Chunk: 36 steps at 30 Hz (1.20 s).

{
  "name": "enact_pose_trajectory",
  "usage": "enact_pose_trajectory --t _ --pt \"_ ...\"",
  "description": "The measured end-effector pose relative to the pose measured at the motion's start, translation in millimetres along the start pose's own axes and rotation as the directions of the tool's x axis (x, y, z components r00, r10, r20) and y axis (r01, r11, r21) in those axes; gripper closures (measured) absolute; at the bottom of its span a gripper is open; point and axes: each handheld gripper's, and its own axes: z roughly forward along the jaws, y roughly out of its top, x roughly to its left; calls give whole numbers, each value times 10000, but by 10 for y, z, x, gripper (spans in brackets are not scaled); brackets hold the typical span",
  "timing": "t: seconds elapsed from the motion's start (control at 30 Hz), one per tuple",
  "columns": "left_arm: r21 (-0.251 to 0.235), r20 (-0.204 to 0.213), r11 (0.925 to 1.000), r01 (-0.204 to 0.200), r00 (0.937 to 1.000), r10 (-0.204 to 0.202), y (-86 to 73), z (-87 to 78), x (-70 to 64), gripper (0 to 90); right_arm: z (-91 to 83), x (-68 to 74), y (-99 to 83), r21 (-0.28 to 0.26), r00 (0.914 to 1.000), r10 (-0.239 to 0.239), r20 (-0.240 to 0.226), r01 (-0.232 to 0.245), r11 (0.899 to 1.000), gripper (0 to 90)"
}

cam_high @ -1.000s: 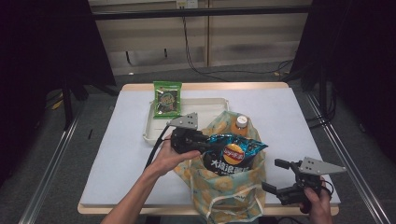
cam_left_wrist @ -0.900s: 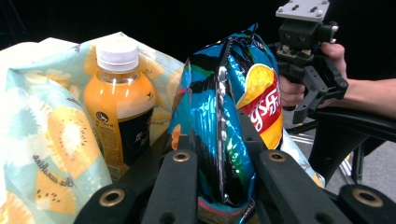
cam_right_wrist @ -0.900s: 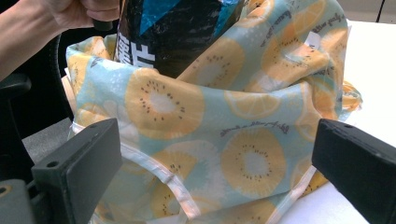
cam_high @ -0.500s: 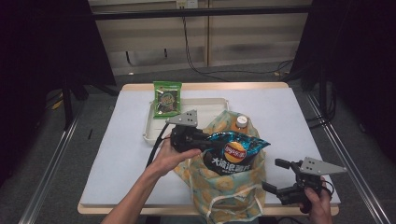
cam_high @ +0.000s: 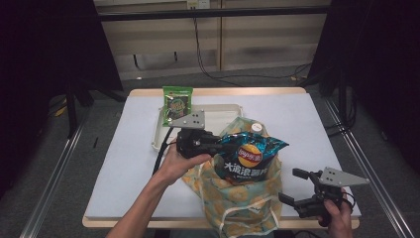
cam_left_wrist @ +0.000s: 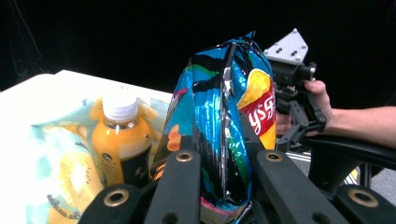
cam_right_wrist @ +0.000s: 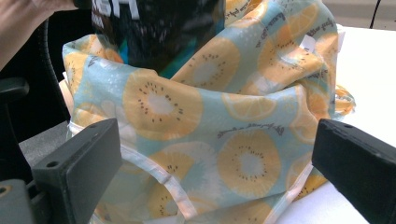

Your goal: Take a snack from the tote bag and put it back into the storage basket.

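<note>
Pinching the chip bag [cam_high: 250, 156] between closed jaws, the left gripper [cam_high: 208, 144] holds it over the tote [cam_high: 237, 198], partly lowered inside. A bottle [cam_left_wrist: 119, 135] is already packed; a green packet [cam_high: 177, 102] waits on the tray [cam_high: 161, 130]. The right gripper [cam_high: 299, 191] idles wide open, empty, beside the tote.

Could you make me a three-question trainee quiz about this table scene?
1. True or false: the left claw is clamped on the chip bag.
2. What stands inside the fruit-print bag beside the chips? A) a bottle of orange drink B) a mug C) a banana
3. Fill in: the right claw is ____, gripping nothing.

Key: 1 true. 2 A, the bottle. 3 open.
</note>
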Motion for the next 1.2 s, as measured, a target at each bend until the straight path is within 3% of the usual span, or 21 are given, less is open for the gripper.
enact_pose_trajectory --t 0.37,0.8,0.97,1.13,1.2 --pt "-562 -200 9983 120 9997 -131 73 -137 -3 835 -3 -4 0 -10 10000 8 -3 -8 10000 11" --pt "-593 -344 9975 -372 9988 352 349 -101 -69 836 -3 3 0 -22 10000 31 -2 -31 10000 11" --pt "-888 -343 9959 -153 9993 123 401 -137 -38 835 -2 0 -1 -25 10000 46 -27 -46 10000 11" --pt "-717 -516 9970 -293 9983 257 475 -179 -45 835 8 13 1 -14 10000 3 -35 -3 10000 11" --pt "-877 -510 9957 -283 9984 239 499 -206 -45 835 4 7 1 -11 10000 3 -17 -3 10000 11"
